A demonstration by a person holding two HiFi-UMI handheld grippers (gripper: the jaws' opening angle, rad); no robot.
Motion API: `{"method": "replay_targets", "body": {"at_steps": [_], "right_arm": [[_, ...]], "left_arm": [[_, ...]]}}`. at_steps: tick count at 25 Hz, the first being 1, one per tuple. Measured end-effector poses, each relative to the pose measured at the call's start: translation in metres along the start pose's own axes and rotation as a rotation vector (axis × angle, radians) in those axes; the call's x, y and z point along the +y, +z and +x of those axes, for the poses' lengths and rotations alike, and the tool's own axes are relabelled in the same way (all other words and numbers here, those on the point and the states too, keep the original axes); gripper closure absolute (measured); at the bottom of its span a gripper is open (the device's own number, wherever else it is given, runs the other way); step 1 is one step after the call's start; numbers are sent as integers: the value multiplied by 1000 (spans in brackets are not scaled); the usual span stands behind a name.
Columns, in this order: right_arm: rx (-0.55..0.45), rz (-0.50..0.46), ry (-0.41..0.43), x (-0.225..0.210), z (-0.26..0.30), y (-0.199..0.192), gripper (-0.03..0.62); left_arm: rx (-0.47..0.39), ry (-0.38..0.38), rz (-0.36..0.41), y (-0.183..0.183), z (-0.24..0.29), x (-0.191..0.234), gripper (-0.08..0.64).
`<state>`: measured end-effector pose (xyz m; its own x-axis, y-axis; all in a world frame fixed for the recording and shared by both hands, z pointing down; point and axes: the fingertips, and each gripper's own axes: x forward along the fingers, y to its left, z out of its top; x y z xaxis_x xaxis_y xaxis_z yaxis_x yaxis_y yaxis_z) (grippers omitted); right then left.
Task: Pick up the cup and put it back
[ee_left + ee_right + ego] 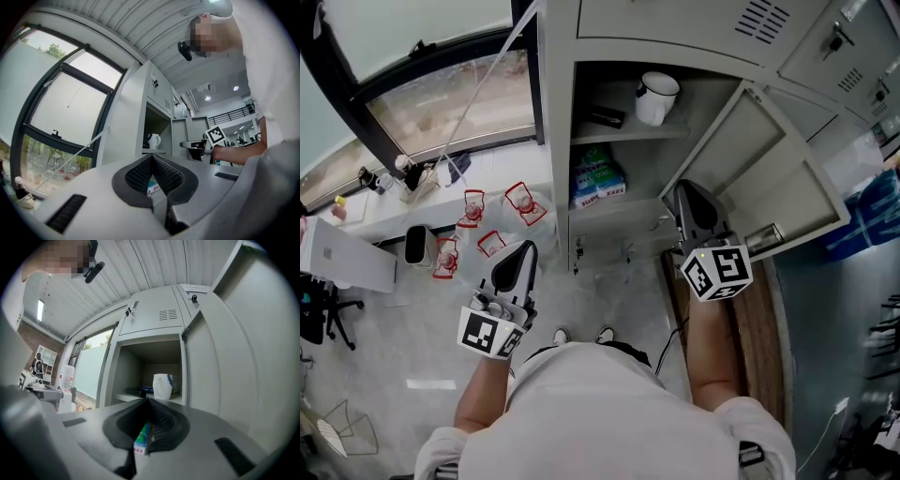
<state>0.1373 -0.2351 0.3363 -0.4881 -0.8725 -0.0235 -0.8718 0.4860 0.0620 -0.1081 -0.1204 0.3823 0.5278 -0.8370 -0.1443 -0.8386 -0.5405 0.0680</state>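
- The grey sheet-metal locker (pixel 559 112) was boxy and smooth, with louvred vents in the panel above its open compartment.
- Its flat door (pixel 769 178) was swung wide to the right.
- The left gripper (pixel 151 157), smooth grey with ribbed black pads, had its jaws together on nothing, well apart from the locker.
- The right gripper (pixel 146 401), built the same, was near the open door with its jaws closed and empty.
- A soft blue-green packet (pixel 597 176) lay on the lower shelf.
- The cup (pixel 656 97), white, glossy and cylindrical with a blue-marked handle, stood upright on the upper shelf (pixel 619 131), clear of both grippers.
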Motion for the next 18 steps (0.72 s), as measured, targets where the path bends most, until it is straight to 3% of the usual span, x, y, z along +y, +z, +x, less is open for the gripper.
{"method": "replay_targets", "body": {"at_steps": [7, 13, 18], "right_arm": [[13, 6, -25, 9, -37, -6, 575], [21, -72, -43, 17, -65, -7, 575], [36, -72, -88, 11, -88, -14, 575]], "left_arm": [[8, -15, 5, 0, -4, -1, 540], [0, -34, 7, 0, 0, -8, 540], [-9, -35, 12, 3, -1, -8, 540]]}}
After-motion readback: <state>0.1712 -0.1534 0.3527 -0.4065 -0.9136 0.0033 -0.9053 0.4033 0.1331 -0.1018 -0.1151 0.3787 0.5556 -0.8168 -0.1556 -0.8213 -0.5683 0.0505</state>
